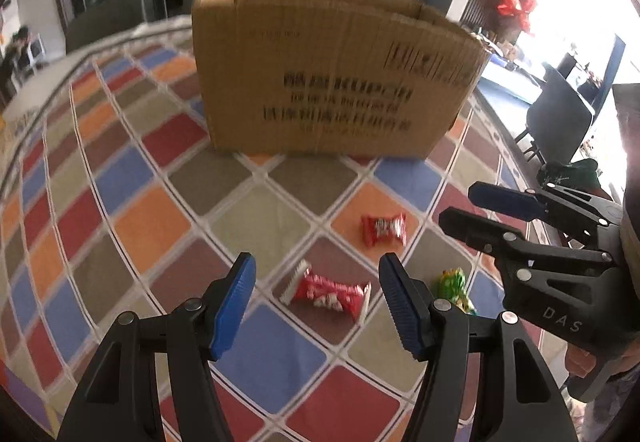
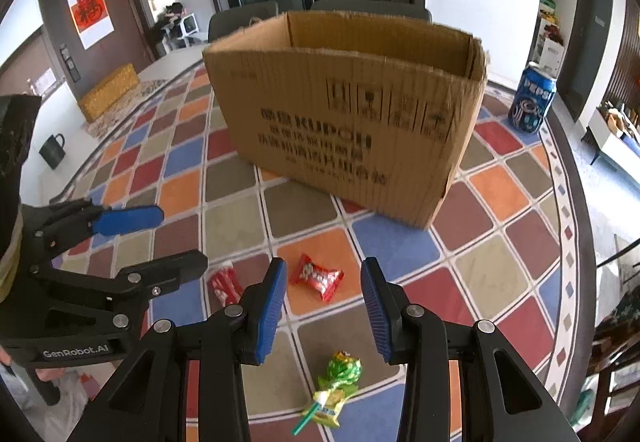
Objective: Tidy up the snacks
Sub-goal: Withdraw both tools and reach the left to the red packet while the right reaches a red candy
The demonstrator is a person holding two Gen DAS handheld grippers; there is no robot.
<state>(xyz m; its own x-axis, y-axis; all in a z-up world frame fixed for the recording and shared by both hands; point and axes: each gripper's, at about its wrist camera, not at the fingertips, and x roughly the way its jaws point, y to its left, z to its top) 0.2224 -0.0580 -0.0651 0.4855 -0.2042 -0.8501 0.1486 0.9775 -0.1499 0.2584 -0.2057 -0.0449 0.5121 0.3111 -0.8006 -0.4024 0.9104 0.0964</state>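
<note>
An open cardboard box (image 1: 332, 74) stands on the checkered tablecloth; it also shows in the right wrist view (image 2: 352, 118). Two red snack packets lie in front of it: one (image 1: 326, 292) between my left gripper's open fingers, one (image 1: 384, 228) farther right. In the right wrist view they are the left packet (image 2: 224, 284) and the middle packet (image 2: 320, 276). A green wrapped lollipop (image 2: 340, 378) lies below my right gripper (image 2: 324, 306), which is open and empty. My left gripper (image 1: 316, 302) is open and empty. Each gripper shows in the other's view, the right one (image 1: 460, 206) and the left one (image 2: 180, 238).
A blue Pepsi can (image 2: 532, 102) stands right of the box near the table's edge. A dark mug (image 2: 54, 150) sits on the floor at left. Dark chairs (image 1: 560, 118) stand beside the table. The round table's rim (image 2: 576, 202) curves at right.
</note>
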